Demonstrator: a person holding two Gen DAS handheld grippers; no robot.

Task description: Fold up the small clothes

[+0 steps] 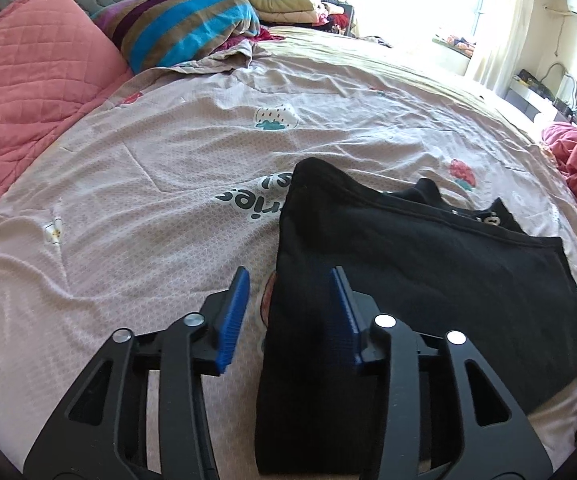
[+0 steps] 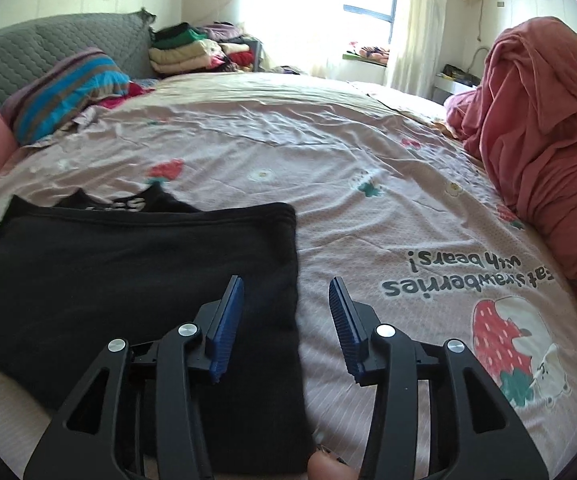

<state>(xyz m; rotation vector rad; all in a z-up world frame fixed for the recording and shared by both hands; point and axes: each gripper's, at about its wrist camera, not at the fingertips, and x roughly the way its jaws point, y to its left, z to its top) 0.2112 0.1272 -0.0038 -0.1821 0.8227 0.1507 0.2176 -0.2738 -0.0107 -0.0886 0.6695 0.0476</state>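
1. Black garment [image 1: 428, 264] lies folded flat on the printed bedsheet [image 1: 148, 168].
2. Left gripper [image 1: 290, 312] part-open, empty, over its nine-o'clock edge.
3. Right gripper [image 2: 286, 320] part-open, empty, over its three-o'clock edge.

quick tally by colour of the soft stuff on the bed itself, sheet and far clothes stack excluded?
Black: 1, folded black garment
Pink/salmon: 2, quilted pillow and bunched blanket
Striped: 1, blue-purple-brown pillow
Total: 4
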